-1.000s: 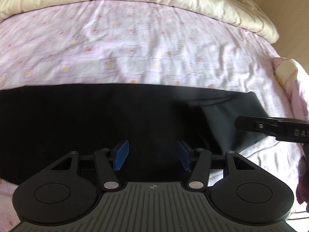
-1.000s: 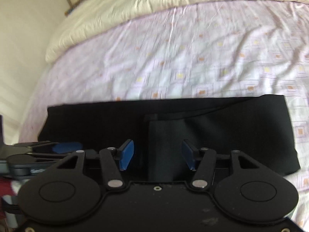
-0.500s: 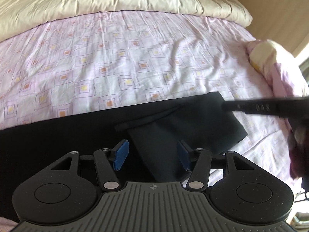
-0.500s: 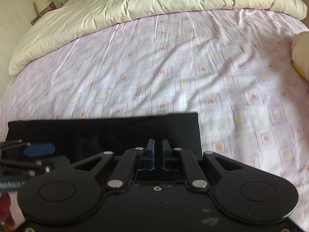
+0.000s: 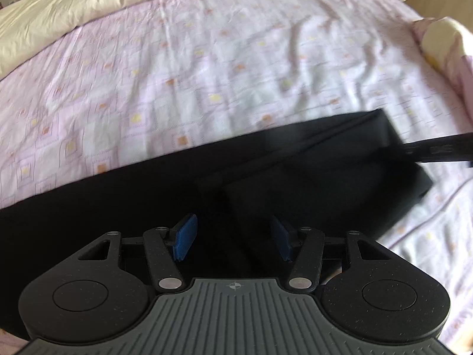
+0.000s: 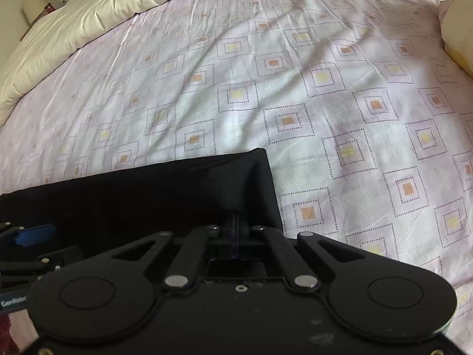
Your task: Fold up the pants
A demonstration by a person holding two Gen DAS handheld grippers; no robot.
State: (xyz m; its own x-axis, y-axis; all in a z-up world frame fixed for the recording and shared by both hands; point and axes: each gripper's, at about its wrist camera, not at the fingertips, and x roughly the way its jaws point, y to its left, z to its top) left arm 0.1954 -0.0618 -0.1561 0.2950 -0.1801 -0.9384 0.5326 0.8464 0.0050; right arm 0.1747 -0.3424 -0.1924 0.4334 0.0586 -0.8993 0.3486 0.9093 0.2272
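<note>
One pair of black pants (image 5: 310,177) is lying folded into a long band across the near edge of the bed, soft and matte on a wrinkled pink sheet (image 6: 266,88) printed with squares. The right gripper (image 6: 236,222) is pinching the cloth's end, jaws together. The left gripper (image 5: 233,233) is hovering, jaws apart.

Black pants (image 6: 153,195) and cream duvet (image 6: 88,17) lie on the, seemingly pink, bedsheet (image 6: 295,88).
</note>
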